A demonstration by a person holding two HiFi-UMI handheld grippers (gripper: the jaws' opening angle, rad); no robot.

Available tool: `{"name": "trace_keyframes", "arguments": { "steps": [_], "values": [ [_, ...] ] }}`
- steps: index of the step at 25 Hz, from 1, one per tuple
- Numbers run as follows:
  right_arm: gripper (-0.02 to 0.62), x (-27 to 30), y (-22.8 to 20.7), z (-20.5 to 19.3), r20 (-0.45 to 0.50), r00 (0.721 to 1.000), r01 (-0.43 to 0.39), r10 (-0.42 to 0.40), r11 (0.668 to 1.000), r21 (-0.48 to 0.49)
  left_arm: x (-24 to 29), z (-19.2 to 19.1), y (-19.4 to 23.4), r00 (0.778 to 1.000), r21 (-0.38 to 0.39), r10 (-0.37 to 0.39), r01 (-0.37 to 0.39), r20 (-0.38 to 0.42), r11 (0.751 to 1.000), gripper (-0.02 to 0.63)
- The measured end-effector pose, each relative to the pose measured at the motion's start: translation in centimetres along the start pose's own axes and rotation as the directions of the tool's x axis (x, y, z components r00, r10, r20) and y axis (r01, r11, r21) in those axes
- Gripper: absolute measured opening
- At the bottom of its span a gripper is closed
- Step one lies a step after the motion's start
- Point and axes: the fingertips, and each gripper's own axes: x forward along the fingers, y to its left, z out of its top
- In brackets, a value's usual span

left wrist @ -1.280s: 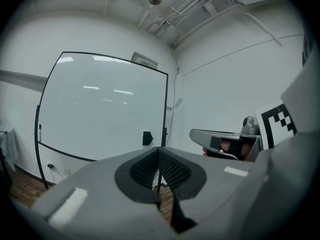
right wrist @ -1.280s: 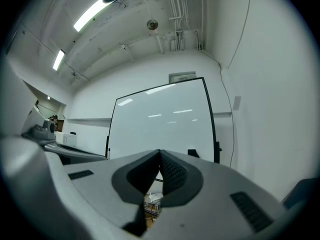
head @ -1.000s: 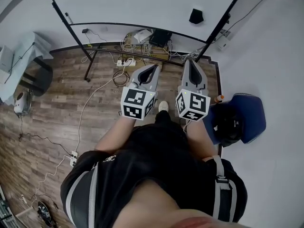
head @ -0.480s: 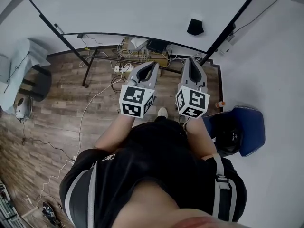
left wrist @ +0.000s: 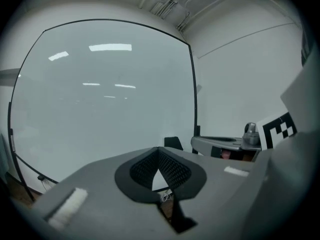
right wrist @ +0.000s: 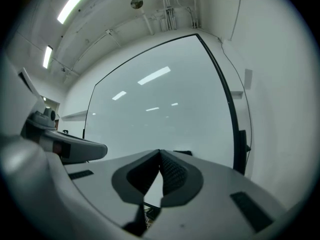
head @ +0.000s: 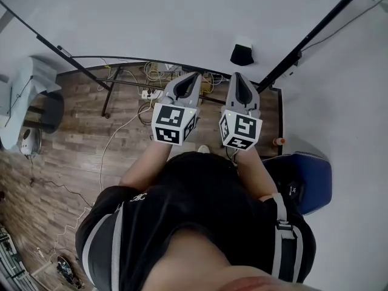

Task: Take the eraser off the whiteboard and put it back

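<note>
A black eraser point(head: 242, 53) with a white top sticks to the big whiteboard point(head: 151, 17), near its right post. Both grippers are held side by side in front of me, pointing at the board and short of it. My left gripper point(head: 195, 76) is shut and empty. My right gripper point(head: 236, 76) is shut and empty too, and the eraser lies just beyond its tip. In the left gripper view the eraser point(left wrist: 173, 143) shows a little right of the closed left gripper point(left wrist: 159, 149). In the right gripper view the eraser point(right wrist: 183, 152) peeks just over the closed right gripper point(right wrist: 160, 153).
Cables and a power strip point(head: 157, 74) lie tangled on the wooden floor under the board, between its black stand legs point(head: 109, 96). A blue chair point(head: 309, 177) stands at my right, with a small orange-capped bottle point(head: 279, 142) beside it. A pale desk and stool point(head: 36, 102) are at the left.
I have stepped toward the whiteboard. The board and eraser have come nearer, and both shut grippers now reach over the cable tangle toward the board's lower edge.
</note>
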Motion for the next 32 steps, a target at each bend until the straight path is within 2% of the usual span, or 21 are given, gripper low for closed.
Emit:
{"name": "trace_keyframes", "arguments": {
  "steps": [5, 8, 11, 14, 19, 23, 27, 32],
  "values": [
    [0.005, 2.6, -2.5, -0.1, 0.016, 0.999, 0.030, -0.031, 0.999, 0.016, 3.4, 1.0, 0.3, 1.000, -0.012, -0.001, 0.001, 0.028, 1.000, 0.008],
    [0.005, 3.3, -3.2, -0.3, 0.011, 0.997, 0.070, -0.071, 0.997, 0.045, 4.5, 0.4, -0.3, 0.999, -0.022, -0.048, 0.048, 0.003, 0.999, 0.008],
    [0.005, 3.6, -3.3, -0.7, 0.011, 0.994, 0.109, -0.110, 0.993, 0.044, 5.4, 0.1, -0.5, 0.995, 0.021, -0.100, 0.100, -0.012, 0.995, 0.008],
    [0.005, 4.1, -3.7, -1.1, 0.009, 0.989, 0.148, -0.148, 0.987, 0.060, 5.6, 0.5, 0.5, 0.993, 0.029, -0.120, 0.120, -0.009, 0.992, 0.008],
    [0.131, 5.5, -4.2, -1.7, 0.014, 0.983, 0.184, -0.185, 0.981, 0.070, 5.4, -0.6, 2.4, 0.992, 0.030, -0.114, 0.115, -0.053, 0.993, 0.008],
    [0.205, 7.3, -4.7, -2.4, -0.019, 0.973, 0.229, -0.228, 0.973, 0.027, 5.1, -0.4, 4.0, 0.993, 0.023, -0.105, 0.107, -0.058, 0.994, 0.008],
    [0.242, 8.4, -5.6, -3.7, -0.057, 0.962, 0.268, -0.267, 0.963, 0.000, 5.0, -0.7, 4.7, 0.994, 0.017, -0.092, 0.093, -0.062, 0.996, 0.008],
    [0.252, 10.0, -6.4, -5.4, -0.110, 0.942, 0.312, -0.318, 0.948, -0.070, 4.6, -1.5, 5.9, 0.994, 0.002, -0.071, 0.071, -0.082, 0.997, 0.008]
  ]
}}
